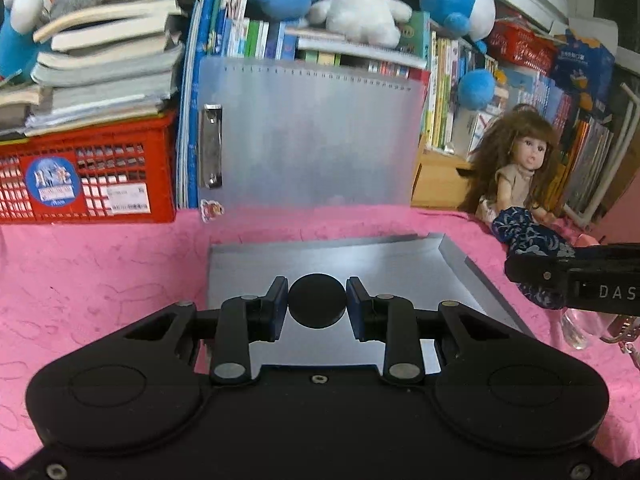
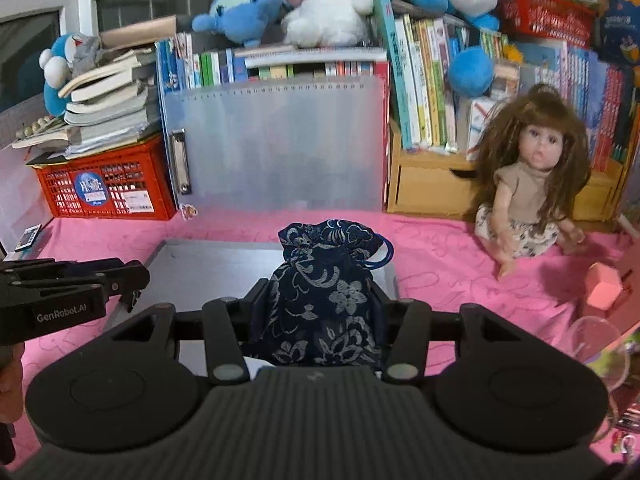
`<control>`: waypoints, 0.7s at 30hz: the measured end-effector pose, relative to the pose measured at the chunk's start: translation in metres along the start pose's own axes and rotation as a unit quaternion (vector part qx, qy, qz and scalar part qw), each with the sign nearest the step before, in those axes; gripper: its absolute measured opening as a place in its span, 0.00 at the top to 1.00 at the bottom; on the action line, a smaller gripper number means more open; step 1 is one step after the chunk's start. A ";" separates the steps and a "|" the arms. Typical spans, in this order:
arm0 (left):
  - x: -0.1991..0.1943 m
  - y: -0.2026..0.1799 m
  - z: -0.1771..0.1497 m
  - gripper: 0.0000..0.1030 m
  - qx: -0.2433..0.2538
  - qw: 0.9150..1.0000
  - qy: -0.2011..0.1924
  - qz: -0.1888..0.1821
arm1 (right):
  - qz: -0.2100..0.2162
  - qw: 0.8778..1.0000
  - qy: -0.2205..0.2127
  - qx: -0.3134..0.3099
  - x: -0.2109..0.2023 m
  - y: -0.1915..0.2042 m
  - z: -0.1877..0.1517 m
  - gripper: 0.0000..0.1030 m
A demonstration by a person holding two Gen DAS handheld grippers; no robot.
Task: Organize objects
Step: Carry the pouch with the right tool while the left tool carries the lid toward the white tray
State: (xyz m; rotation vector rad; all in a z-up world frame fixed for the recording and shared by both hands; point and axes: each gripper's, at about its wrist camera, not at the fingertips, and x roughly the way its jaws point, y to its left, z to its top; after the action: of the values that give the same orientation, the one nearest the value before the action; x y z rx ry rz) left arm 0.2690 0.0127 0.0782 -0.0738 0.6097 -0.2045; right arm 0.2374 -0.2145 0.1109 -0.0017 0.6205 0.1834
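The left gripper (image 1: 317,300), marked "GenRobot.AI", clenches a black disc (image 1: 317,301) above the grey tray (image 1: 460,272). The right gripper (image 2: 318,312), lettered "DAS", grasps a blue flowered pouch (image 2: 324,292) over that tray's right edge.

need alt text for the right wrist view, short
The right claw grips a dark blue floral drawstring pouch above a gray tray on a pink cloth. The left claw enters from the left; a long-haired doll sits at right, before crowded bookshelves.
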 end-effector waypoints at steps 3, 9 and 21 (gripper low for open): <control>0.013 0.001 -0.003 0.71 -0.001 1.000 0.009 0.006 | 0.008 1.000 0.014 -0.001 0.015 -0.002 -0.001 0.48; 0.046 0.009 -0.009 0.71 -0.018 0.998 0.053 -0.001 | 0.020 0.999 0.044 0.000 0.046 -0.003 -0.007 0.48; 0.091 0.020 -0.022 0.71 -0.039 0.991 0.127 0.000 | 0.016 0.994 0.104 0.002 0.089 -0.001 -0.023 0.47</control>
State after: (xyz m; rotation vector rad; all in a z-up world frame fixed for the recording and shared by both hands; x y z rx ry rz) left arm 0.3327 0.0130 0.0061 -0.1243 0.8725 -0.1923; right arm 0.2949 -0.2019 0.0409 -0.0073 0.8284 0.2156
